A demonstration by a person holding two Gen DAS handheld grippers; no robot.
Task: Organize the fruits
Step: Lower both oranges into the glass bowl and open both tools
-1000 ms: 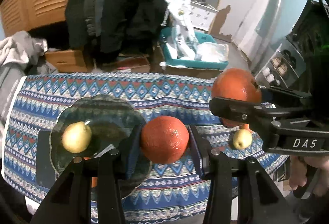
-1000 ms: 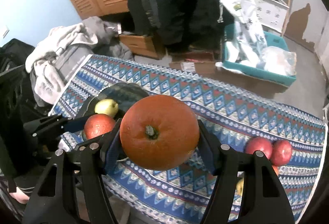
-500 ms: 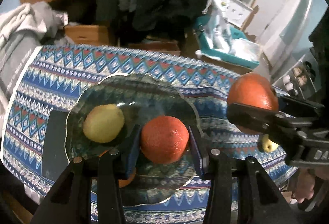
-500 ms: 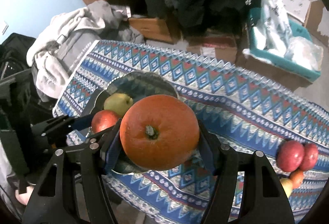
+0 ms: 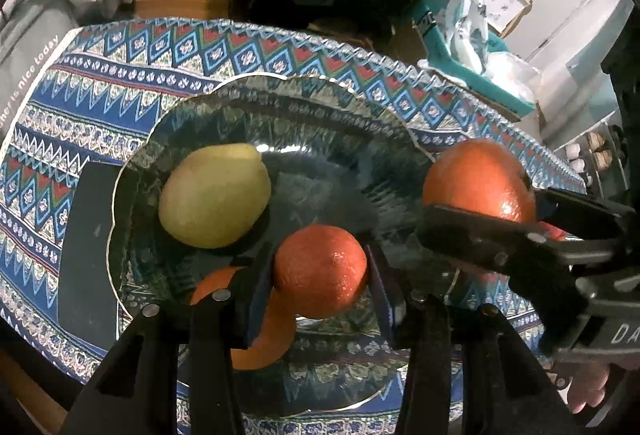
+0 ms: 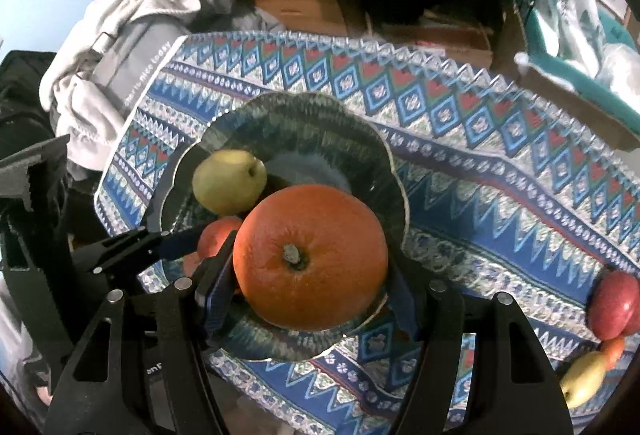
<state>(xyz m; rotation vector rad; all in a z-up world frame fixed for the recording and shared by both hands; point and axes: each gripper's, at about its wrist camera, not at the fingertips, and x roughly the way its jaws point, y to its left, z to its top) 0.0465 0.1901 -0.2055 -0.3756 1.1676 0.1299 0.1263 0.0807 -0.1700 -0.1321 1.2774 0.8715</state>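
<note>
I'm at the drop-off step over the glass plate (image 5: pixel 280 115). My right gripper (image 6: pixel 310 267) clamps the big orange (image 6: pixel 310 257) above its 5 o'clock rim; my left gripper (image 5: pixel 320 275) pinches the small orange (image 5: pixel 320 271) near 6, beside the pear (image 5: pixel 214 195). Next, I lower both and let go gently.

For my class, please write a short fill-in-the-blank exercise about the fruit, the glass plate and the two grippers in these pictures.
1. The left gripper is shut on a small ____.
2. The right gripper holds the large orange over the glass ____.
3. The yellow-green fruit lies on the plate, held by ____ gripper.
4. The red apples lie on the patterned ____.

Missing words: orange; plate; neither; tablecloth
</note>
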